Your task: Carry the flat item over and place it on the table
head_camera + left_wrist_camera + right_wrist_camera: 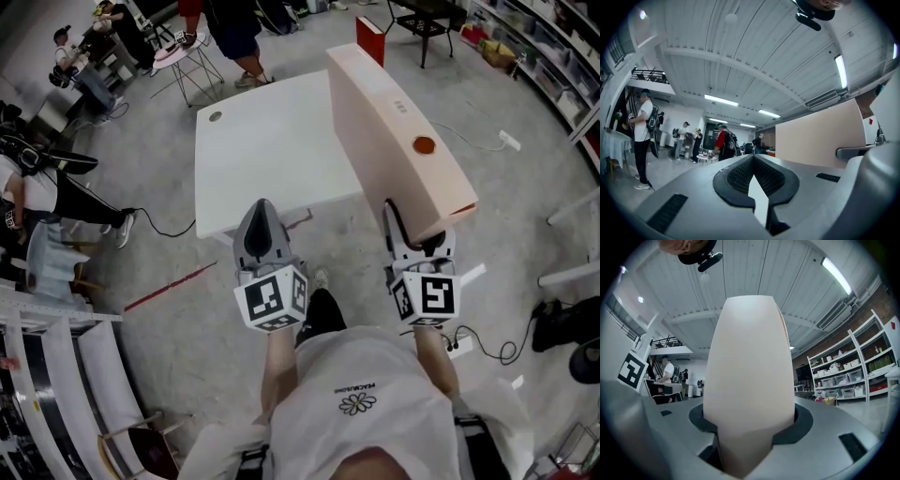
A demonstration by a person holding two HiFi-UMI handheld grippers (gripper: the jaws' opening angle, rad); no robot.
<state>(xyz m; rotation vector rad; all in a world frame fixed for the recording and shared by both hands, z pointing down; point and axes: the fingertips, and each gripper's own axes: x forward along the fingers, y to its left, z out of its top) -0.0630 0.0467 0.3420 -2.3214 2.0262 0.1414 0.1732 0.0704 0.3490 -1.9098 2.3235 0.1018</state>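
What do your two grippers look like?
The left gripper and right gripper are smooth silver-grey shells tapering forward, with black ribbed pads inside. Each carries a white cube printed with black square markers. The person wears a white T-shirt with a small flower print.

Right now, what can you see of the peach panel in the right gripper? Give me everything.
The peach panel is a long, flat, thick slab with rounded edges and a smooth matte skin, material unclear. Its narrow upper edge carries an orange-red dot and a few small pale marks. It stands on edge, near end clamped between the jaws of the right gripper, reaching away over the white table's right edge. Nothing else touches it that I can see.
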